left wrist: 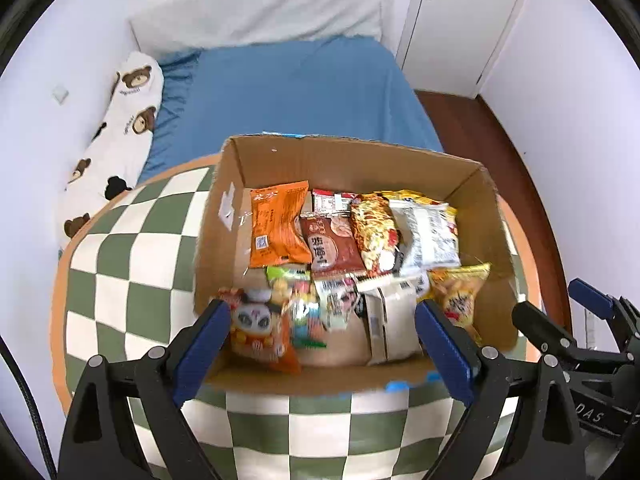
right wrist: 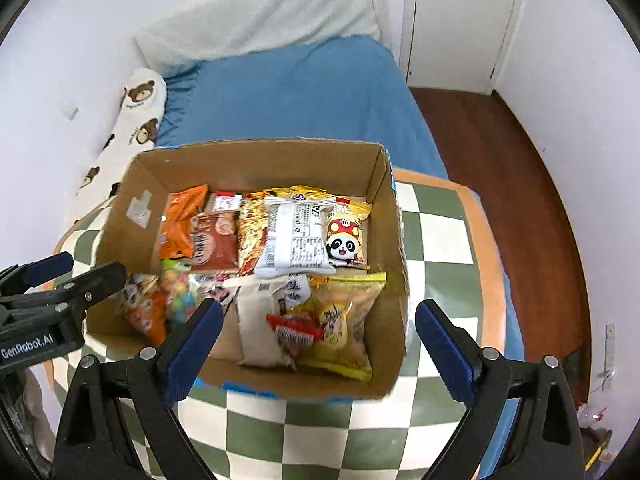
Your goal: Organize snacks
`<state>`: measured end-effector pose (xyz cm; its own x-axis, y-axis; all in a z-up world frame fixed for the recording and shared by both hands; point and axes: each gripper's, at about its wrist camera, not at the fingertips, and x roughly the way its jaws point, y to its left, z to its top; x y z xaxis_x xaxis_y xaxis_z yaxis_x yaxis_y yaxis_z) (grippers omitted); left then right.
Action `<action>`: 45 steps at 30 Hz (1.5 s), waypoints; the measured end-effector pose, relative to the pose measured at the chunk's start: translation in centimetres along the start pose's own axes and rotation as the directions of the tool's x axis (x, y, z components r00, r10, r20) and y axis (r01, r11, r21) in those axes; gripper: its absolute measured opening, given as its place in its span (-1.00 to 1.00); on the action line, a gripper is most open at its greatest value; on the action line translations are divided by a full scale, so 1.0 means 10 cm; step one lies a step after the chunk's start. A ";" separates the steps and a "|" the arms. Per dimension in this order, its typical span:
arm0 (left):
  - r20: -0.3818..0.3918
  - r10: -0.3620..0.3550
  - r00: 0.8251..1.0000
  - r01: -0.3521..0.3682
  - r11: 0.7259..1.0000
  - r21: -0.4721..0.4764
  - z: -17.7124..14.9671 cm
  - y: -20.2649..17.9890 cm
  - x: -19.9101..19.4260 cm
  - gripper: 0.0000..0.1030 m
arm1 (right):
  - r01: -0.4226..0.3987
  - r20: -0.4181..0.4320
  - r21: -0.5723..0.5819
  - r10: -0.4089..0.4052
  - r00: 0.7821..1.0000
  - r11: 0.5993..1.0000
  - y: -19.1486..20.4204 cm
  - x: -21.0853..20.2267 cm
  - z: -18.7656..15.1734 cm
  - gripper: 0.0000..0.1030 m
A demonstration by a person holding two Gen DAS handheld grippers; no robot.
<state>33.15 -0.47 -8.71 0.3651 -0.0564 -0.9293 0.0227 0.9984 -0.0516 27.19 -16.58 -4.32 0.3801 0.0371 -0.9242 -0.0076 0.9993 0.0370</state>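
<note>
1. Hovering at the lower edge of both views, the left gripper [left wrist: 322, 336] and the right gripper [right wrist: 319, 338] stand with blue-padded jaws spread wide and nothing between them, seemingly free for a fresh pick.
2. An open brown cardboard box [left wrist: 486, 216] sits mid-frame and holds the colourful foil snack packets [right wrist: 292, 240], laid flat and overlapping, likely so each stays reachable from above.
3. An orange packet [left wrist: 278, 226] lies at the pile's upper left.
4. Beneath the box is a green-and-white checkered cushion with an orange border [left wrist: 120, 272].
5. Behind, in the upper frame, are a blue-sheeted bed [right wrist: 296, 92], a white bear-print pillow [left wrist: 128, 128], a white door [right wrist: 456, 12] and dark wooden flooring [right wrist: 516, 168].
</note>
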 end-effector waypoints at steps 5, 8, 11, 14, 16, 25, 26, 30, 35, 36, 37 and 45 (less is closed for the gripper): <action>0.073 -0.003 0.997 0.003 1.000 0.006 -0.35 -0.02 -0.43 0.83 | -0.015 0.070 -0.005 0.015 0.997 1.000 0.03 -0.41 -0.27 0.92; 0.120 0.005 0.993 -0.006 1.000 0.004 -0.54 -0.02 -0.68 0.83 | -0.017 0.113 -0.003 0.017 0.993 1.000 0.04 -0.67 -0.44 0.92; 0.172 0.020 0.985 -0.021 1.000 0.006 -0.72 -0.04 -0.94 0.83 | -0.007 0.158 -0.002 0.007 0.987 1.000 0.04 -0.93 -0.63 0.96; 0.213 0.022 0.977 -0.024 1.000 0.005 -0.90 -0.04 -1.18 0.83 | 0.001 0.206 -0.006 0.000 0.979 1.000 0.07 -1.20 -0.81 0.97; 0.228 0.025 0.973 -0.026 1.000 0.002 -1.00 -0.03 -1.29 0.83 | 0.002 0.229 -0.008 0.000 0.973 1.000 0.09 -1.37 -0.93 0.97; 0.289 0.058 0.956 -0.057 0.998 -0.011 -1.38 0.03 -1.77 0.83 | 0.013 0.323 -0.010 -0.010 0.946 1.000 0.16 -2.02 -1.37 0.98; 0.294 0.058 0.954 -0.057 0.998 -0.011 -1.40 0.03 -1.81 0.83 | 0.015 0.328 -0.012 -0.010 0.944 1.000 0.17 -2.06 -1.39 0.98; 0.317 0.067 0.946 -0.062 0.998 -0.023 -1.51 0.04 -1.95 0.83 | 0.008 0.347 -0.020 -0.001 0.938 1.000 0.23 -2.26 -1.52 0.98; 0.348 0.081 0.934 -0.074 0.997 -0.031 -1.60 0.03 -2.08 0.83 | 0.007 0.364 -0.028 0.004 0.931 1.000 0.29 -2.40 -1.63 0.98; 0.350 0.080 0.933 -0.075 0.997 -0.029 -1.61 0.02 -2.10 0.83 | 0.005 0.364 -0.028 0.005 0.931 1.000 0.30 -2.41 -1.64 0.98; 0.352 0.082 0.933 -0.076 0.997 -0.029 -1.62 0.02 -2.11 0.83 | 0.006 0.364 -0.028 0.004 0.931 1.000 0.30 -2.41 -1.65 0.98; 0.346 0.087 0.934 -0.082 0.996 -0.028 -1.61 -0.02 -2.03 0.83 | 0.010 0.370 -0.025 0.000 0.929 1.000 0.32 -2.41 -1.66 1.00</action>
<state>10.78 0.50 4.28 0.6647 0.0331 -0.7464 -0.0334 0.9993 0.0146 2.67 -14.20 11.78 0.6954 0.0320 -0.7179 -0.0272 0.9995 0.0182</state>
